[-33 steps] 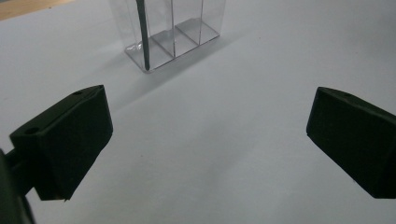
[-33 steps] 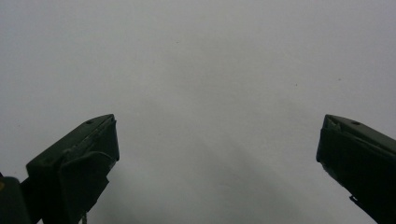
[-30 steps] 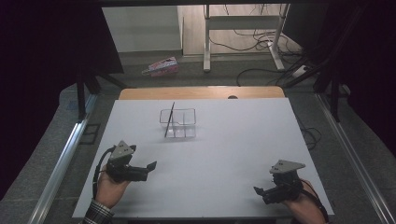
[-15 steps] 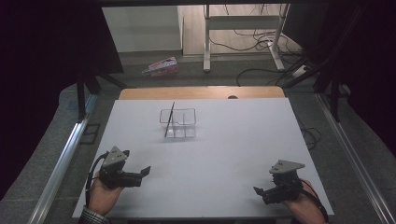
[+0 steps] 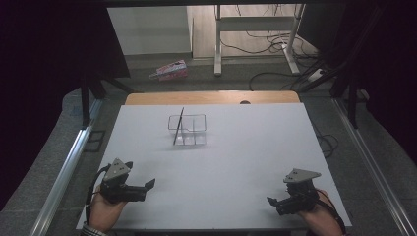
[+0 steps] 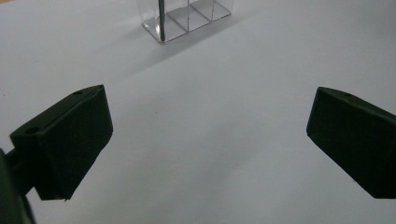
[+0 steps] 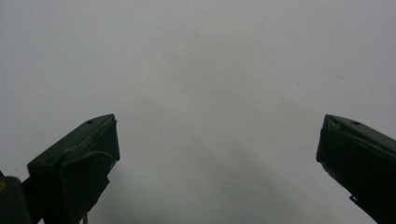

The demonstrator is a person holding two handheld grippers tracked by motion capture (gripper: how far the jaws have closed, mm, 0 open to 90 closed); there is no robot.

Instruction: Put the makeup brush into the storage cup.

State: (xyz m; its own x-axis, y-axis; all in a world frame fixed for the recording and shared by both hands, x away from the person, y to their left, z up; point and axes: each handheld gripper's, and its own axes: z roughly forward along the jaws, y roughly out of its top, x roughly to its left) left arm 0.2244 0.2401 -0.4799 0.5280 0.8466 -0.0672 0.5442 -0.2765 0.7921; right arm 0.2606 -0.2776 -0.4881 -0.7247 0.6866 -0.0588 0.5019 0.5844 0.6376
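Clear box [image 5: 187, 129] sits upper centre of the high view, on the white tabletop [image 5: 246, 152], with a thin dark rod [image 5: 178, 126] leaning in its left compartment, top tilted up and to the right. In the left claw view the box [image 6: 187, 18] is at the top edge, the rod [image 6: 161, 18] standing in its near-left cell.

Left claw [image 5: 147, 186] is down in the lower left of the high view, well apart from the box, jaws pointing right across the tabletop. Its own view [image 6: 205, 140] shows the jaws spread wide, nothing between them but bare white surface.

Right claw [image 5: 272, 202] is lower right, farther off again from the box, jaws pointing left. Wide open too in its view [image 7: 217, 154], holding nothing, plain tabletop ahead.

Between either claw and the box: just bare tabletop. Beyond the far edge, a wooden strip [image 5: 211, 97], then floor with a pink packet [image 5: 169, 71] upper left of centre and cables [image 5: 280, 73] upper right.

Each hand grips from the bottom edge, left hand [image 5: 105, 211] and right hand [image 5: 319, 216] low over the tabletop, grey plates on top.
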